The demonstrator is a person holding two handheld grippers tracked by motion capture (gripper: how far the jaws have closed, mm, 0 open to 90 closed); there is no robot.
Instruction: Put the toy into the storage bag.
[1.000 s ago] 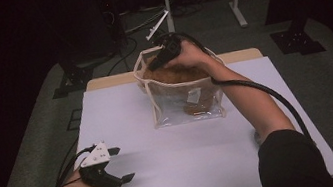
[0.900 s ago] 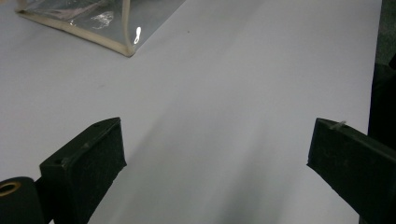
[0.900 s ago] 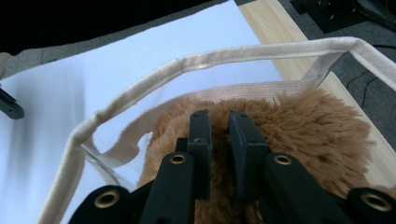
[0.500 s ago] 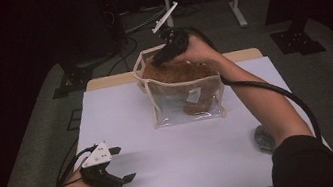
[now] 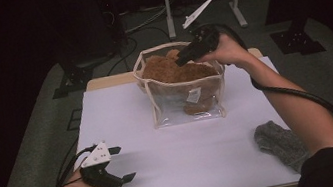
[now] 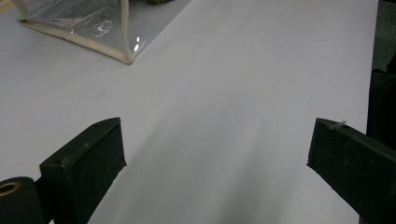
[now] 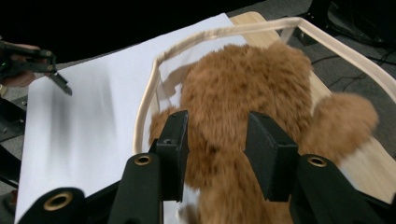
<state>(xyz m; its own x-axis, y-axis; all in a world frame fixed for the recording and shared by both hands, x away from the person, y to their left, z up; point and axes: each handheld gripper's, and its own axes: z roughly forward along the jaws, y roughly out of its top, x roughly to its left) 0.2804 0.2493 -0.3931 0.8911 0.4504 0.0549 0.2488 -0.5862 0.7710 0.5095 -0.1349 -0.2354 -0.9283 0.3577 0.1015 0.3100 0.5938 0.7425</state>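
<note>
A clear bag with cream trim [image 5: 187, 108] stands at the back middle of the white table. A brown plush bear [image 5: 166, 71] fills it and bulges above the rim. My right gripper [image 5: 181, 62] hovers just over the bag's right rear edge, pointing down at the bear. In the right gripper view the bear [image 7: 266, 74] lies beyond my right gripper [image 7: 215, 135]. Its jaws have just been opening, with a gap between the pads and no grip on the fur. My left gripper [image 5: 124, 163] rests at the table's front left, jaws wide over the bare sheet [image 6: 215, 154].
A grey knitted cloth [image 5: 279, 144] lies at the table's front right, beside the person's right forearm. The bag's front corner [image 6: 93, 28] shows far ahead of the left gripper. Dark floor, cables and a metal stand lie beyond the table's back edge.
The right gripper has lifted from the bear inside the bag and moved up and to the right, its jaws parting. The forearm swung aside, uncovering the grey cloth. The left gripper stayed put.
</note>
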